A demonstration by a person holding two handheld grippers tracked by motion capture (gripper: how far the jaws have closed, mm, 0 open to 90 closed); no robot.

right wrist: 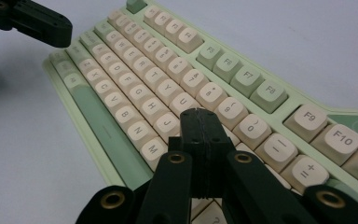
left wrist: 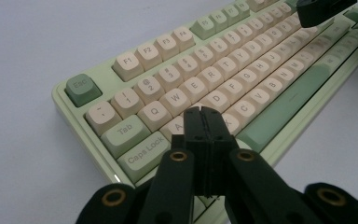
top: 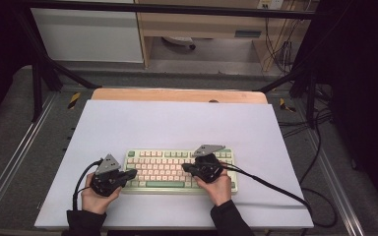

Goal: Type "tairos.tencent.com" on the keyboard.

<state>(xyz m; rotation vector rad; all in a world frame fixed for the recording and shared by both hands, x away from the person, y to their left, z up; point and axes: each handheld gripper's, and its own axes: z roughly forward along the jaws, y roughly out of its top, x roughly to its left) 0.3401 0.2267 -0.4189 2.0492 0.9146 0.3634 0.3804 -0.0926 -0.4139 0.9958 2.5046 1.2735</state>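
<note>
A white sheet covers the table, smooth and matt, with a strip of pale wood showing along its far edge and grey carpeted floor with metal rails around it. On the near half of the sheet lies the keyboard, long side toward the person, a pale green plastic case with rounded corners, cream letter keys and darker green keys such as Esc, the function row and the long space bar. The left gripper hangs over the keyboard's left end, its two black jaws clenched flat against each other with nothing between them; in the left gripper view the closed tip sits over the keys near A and S, but whether it presses a key cannot be told. The right gripper is over the right-middle part of the keys, its jaws likewise pressed together and empty; in the right gripper view its tip is above the keys beside J and K, contact again unclear. Both grippers are matt black, blocky, with brass-ringed pivots and a grey three-cornered plate on top. Each trails a black cable across the sheet. Dark sleeves enter from the near edge.
</note>
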